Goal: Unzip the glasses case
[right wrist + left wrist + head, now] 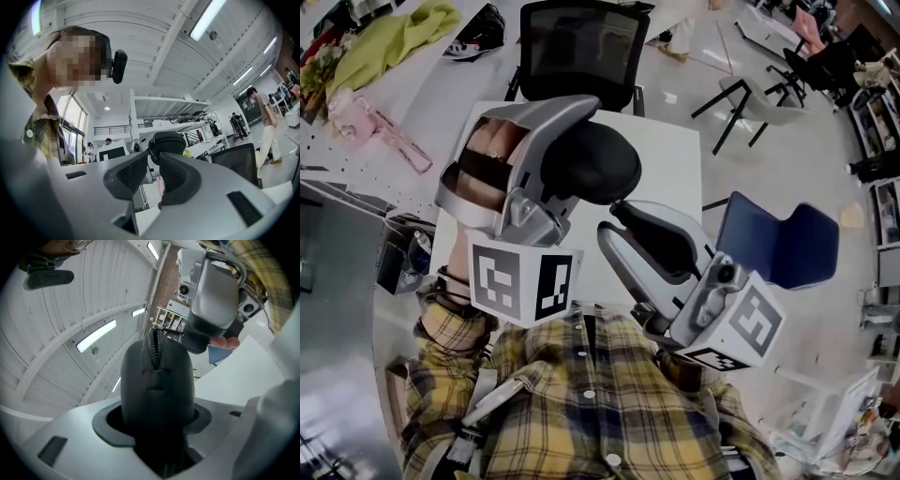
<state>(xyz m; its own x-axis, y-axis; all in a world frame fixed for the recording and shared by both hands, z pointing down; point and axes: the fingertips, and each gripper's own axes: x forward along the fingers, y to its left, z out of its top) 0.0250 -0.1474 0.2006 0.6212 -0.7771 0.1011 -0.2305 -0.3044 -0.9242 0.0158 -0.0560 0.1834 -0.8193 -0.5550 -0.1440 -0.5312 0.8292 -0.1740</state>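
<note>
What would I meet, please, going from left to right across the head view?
Cloth → case → right gripper → blue chair

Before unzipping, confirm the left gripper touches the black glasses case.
Touching: left gripper view shows the left gripper clamping the black oval zippered glasses case.

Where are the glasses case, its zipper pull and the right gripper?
glasses case (157,390): left gripper view, its rounded end.
zipper pull (151,157): right gripper view, part between jaw tips.
right gripper (613,219): head view, midway between its fingertips.
</note>
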